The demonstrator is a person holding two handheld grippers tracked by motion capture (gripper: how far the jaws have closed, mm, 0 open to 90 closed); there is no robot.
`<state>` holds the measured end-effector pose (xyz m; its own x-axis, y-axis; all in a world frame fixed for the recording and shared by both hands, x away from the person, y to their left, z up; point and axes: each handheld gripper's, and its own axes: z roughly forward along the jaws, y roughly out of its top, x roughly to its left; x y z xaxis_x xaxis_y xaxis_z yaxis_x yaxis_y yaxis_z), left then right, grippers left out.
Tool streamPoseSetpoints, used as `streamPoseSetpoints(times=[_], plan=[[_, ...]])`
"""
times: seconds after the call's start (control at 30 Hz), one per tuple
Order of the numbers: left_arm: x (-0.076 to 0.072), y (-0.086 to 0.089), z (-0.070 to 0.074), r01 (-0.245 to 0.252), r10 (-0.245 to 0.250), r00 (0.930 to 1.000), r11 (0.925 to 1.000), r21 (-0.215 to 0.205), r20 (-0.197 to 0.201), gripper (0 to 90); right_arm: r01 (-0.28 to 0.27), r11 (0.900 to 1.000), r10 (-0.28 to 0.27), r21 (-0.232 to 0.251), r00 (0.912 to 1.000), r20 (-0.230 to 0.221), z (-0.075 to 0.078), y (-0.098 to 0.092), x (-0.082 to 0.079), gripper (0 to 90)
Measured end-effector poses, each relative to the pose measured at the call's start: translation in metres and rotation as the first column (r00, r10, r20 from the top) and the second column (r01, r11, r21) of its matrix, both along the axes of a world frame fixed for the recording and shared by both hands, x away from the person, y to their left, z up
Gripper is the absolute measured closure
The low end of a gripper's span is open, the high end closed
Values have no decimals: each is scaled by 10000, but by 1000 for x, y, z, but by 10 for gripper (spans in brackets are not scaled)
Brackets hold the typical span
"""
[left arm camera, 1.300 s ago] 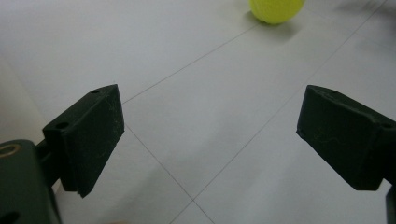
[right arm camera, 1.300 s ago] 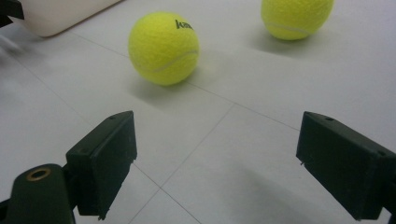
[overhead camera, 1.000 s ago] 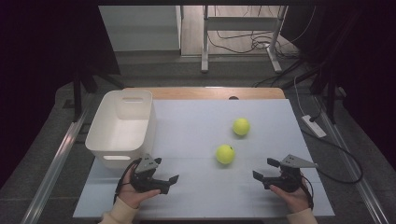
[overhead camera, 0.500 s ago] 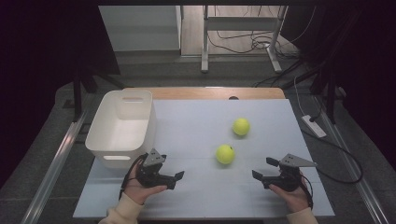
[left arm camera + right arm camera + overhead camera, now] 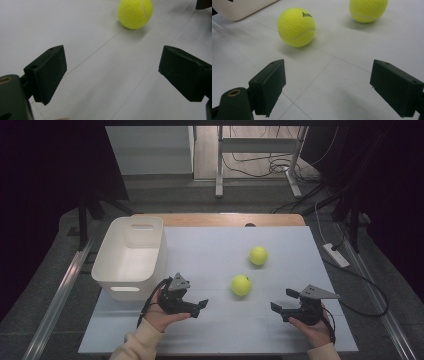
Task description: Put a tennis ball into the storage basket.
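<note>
High view: fixed above the near table (image 5: 215, 245) edge, facing forward and down, far off. Left gripper view: low over the table, close, facing the nearer tennis ball (image 5: 135, 13). Right gripper view: low, close, facing both balls. All three share the nearer ball.

Room's pretty dark from my end: black curtains (image 5: 45, 180) on both sides, grey floor (image 5: 165, 195), loose cables (image 5: 260, 167) behind a metal stand (image 5: 220, 160), white power strip (image 5: 336, 255) right of the table (image 5: 210, 250).
</note>
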<state>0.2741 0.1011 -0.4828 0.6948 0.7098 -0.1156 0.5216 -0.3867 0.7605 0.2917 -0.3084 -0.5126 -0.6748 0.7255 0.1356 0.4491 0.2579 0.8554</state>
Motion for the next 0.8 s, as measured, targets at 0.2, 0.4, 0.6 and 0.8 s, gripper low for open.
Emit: streamPoseSetpoints(times=[0.2, 0.4, 0.6, 0.8], plan=[[5, -9, 4, 183, -183, 9998, 9997, 190, 12, 91, -10, 9999, 10, -108, 10000, 2, -1, 2, 1, 131], [5, -19, 5, 407, -407, 9992, 9988, 281, -10, 90, 54, 9999, -54, -130, 10000, -6, -1, 0, 1, 131], [8, -28, 8, 536, -534, 9986, 9978, 394, -47, 88, 68, 9999, -68, -78, 10000, 11, 0, 0, 0, 132], [12, -37, 9, 692, -687, 9976, 9966, 446, -114, 86, 73, 10000, -73, -41, 10000, 27, 0, 0, 0, 132]])
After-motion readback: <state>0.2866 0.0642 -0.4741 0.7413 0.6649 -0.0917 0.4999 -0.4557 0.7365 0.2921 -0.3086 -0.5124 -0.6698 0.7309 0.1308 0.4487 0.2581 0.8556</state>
